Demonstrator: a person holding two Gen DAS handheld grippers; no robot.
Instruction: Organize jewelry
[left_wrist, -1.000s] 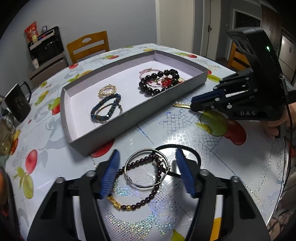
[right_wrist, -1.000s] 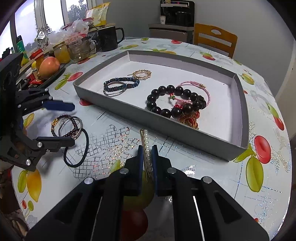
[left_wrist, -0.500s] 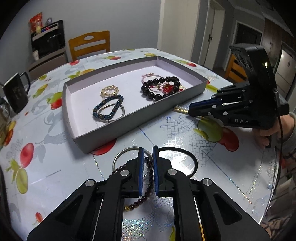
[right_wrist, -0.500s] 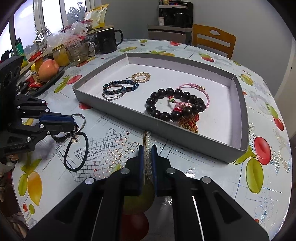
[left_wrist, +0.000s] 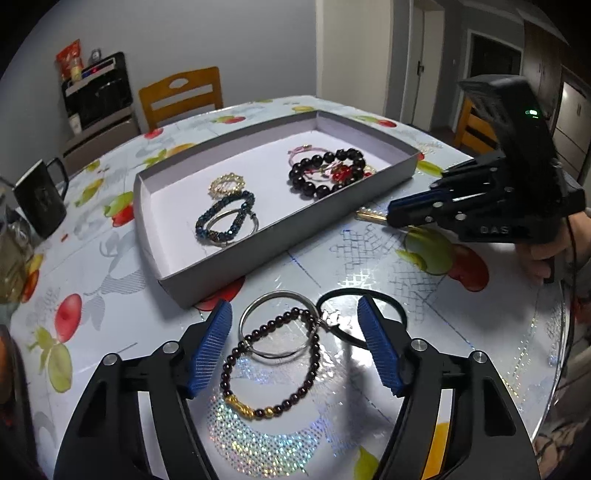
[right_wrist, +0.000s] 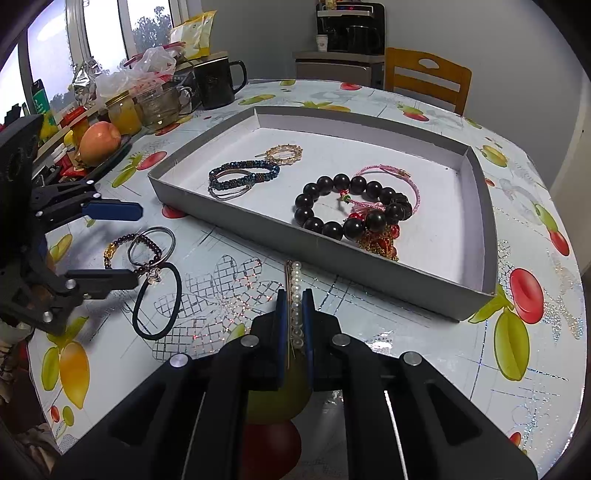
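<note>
Reopened left gripper (left_wrist: 295, 343), pearl clip (right_wrist: 295, 295) half-hidden

Dim indoor light, window (right_wrist: 92, 44) daylight, tablecloth (left_wrist: 258, 435) glare, fisheye-warped dark corners.

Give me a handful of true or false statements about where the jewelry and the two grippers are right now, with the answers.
1. The right gripper is shut on the pearl hair clip. True.
2. The left gripper clamps the garnet bead bracelet. False: its jaws have just been opening and stand apart around it.
3. The black hair tie lies in the grey tray. False: it lies on the table.
4. The big black bead bracelet lies in the tray. True.
5. The silver bangle overlaps the garnet bead bracelet. True.
</note>
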